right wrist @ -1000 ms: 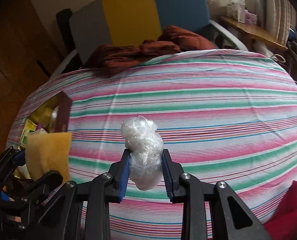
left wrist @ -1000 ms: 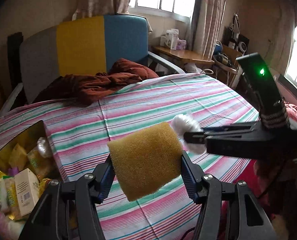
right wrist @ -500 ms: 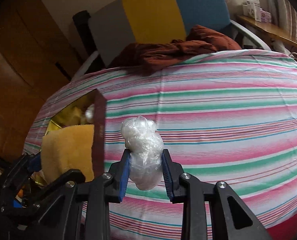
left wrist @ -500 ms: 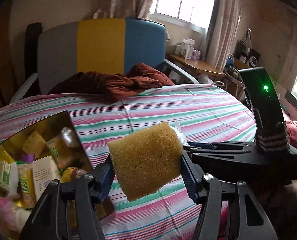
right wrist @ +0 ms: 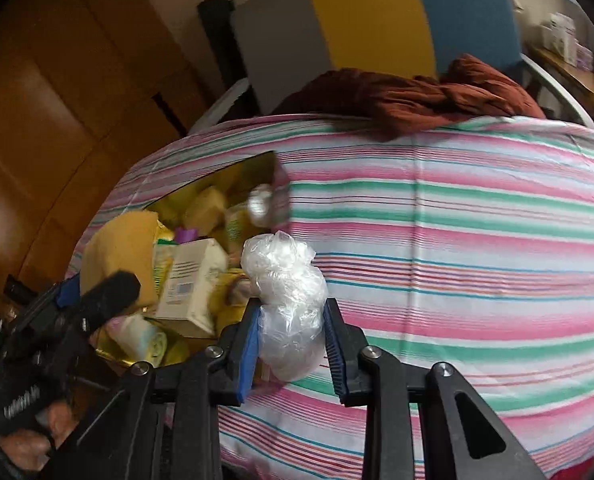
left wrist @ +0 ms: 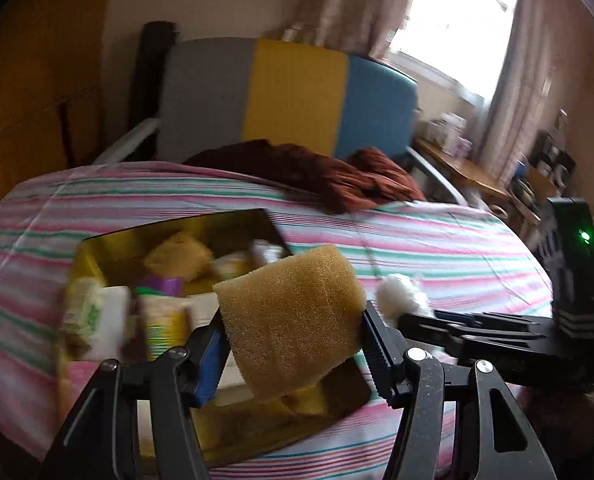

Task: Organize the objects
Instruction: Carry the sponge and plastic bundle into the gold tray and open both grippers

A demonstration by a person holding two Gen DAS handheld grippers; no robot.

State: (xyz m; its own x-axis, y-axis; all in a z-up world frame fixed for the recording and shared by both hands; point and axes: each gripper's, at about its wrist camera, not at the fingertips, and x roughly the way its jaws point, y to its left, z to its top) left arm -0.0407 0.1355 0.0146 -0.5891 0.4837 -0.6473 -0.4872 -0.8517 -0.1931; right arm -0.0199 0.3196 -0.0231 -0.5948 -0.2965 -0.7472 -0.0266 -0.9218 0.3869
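My left gripper [left wrist: 293, 344] is shut on a yellow-brown sponge [left wrist: 293, 316] and holds it above the near right part of a gold box [left wrist: 169, 224] full of packets. My right gripper [right wrist: 291, 340] is shut on a crumpled clear plastic bag [right wrist: 285, 292], just right of the box [right wrist: 221, 172]. In the left wrist view the bag [left wrist: 401, 298] and the right gripper show at the right. In the right wrist view the sponge [right wrist: 117, 252] and the left gripper show at the left, over the box.
The box sits on a bed with a pink, green and white striped sheet [right wrist: 457, 240]. A dark red blanket [right wrist: 413, 96] lies at the far end before a grey, yellow and blue headboard [left wrist: 293, 92]. A wooden wardrobe [right wrist: 57, 100] stands left.
Both grippers have swung left toward the gold box. The sponge has come over the box, and the plastic bag has come beside its right edge. Both grips are unchanged.
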